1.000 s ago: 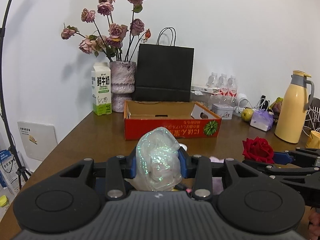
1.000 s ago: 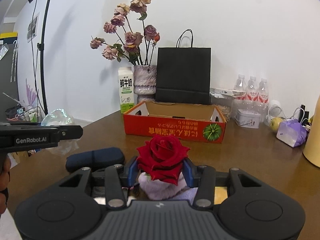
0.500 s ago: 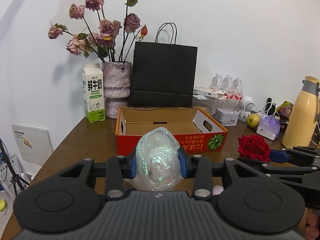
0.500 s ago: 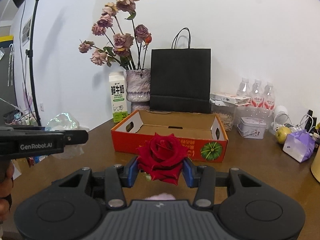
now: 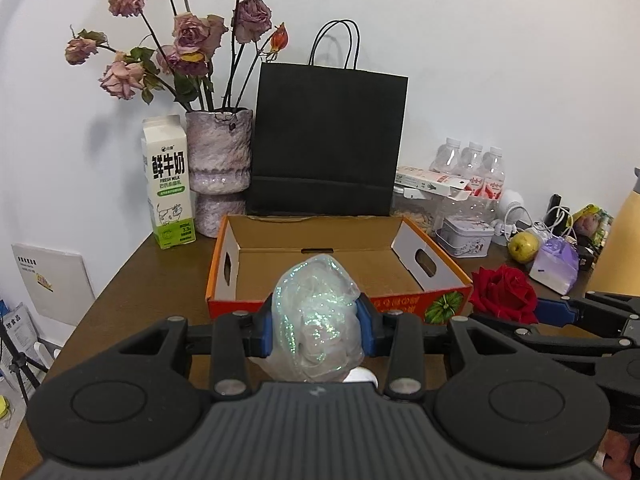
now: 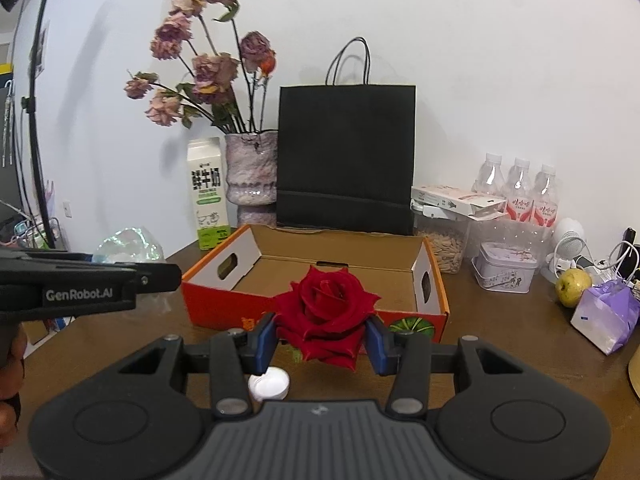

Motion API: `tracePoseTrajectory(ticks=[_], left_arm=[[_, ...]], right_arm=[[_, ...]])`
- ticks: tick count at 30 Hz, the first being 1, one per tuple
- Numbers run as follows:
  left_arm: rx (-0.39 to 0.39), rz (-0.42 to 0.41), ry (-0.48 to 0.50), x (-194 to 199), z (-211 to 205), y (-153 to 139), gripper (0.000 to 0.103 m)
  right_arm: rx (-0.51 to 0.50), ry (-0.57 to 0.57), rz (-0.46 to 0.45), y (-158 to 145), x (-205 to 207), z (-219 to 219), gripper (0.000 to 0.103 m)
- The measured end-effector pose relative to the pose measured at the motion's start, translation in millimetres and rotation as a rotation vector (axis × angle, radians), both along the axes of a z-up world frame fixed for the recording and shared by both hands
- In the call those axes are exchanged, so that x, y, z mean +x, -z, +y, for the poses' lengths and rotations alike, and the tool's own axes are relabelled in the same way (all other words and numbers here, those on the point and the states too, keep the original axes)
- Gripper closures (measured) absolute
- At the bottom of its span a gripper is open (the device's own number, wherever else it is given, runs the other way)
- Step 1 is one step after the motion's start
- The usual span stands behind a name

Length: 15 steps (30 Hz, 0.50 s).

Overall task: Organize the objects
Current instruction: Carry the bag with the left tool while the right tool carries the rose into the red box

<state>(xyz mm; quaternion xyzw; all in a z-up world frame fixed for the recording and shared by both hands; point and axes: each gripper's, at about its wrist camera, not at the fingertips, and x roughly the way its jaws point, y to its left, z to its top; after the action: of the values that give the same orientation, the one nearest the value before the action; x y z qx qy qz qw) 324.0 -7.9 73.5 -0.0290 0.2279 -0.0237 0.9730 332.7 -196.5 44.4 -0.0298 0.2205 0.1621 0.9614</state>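
Left tool [image 5: 316, 330]: I am clamping its blue pads on an iridescent wrapped bundle [image 5: 316, 320], holding it above the table [image 5: 160, 280], just short of the box's near wall.
Right tool [image 6: 322, 338]: I am gripping a red rose [image 6: 326, 312] between the pads, in front of the same wall.
Orange cardboard box [image 6: 400, 276]: sitting open toward the table's back edge.
Behind the box: black paper bag [image 6: 346, 156], vase of dried roses [image 6: 252, 172], milk carton [image 6: 208, 196].
White cap [image 6: 269, 384]: lying on the table beneath my right tool.
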Motion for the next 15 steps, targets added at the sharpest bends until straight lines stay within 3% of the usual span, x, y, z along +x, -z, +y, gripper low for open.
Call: tracePoseTrajectory(ticks=[15], left_arm=[[-0.008,0.029,-0.024,74,-2,-17,0.064]], right_arm=[[-0.034,0.003,0.046,-6,77,3,0.059]])
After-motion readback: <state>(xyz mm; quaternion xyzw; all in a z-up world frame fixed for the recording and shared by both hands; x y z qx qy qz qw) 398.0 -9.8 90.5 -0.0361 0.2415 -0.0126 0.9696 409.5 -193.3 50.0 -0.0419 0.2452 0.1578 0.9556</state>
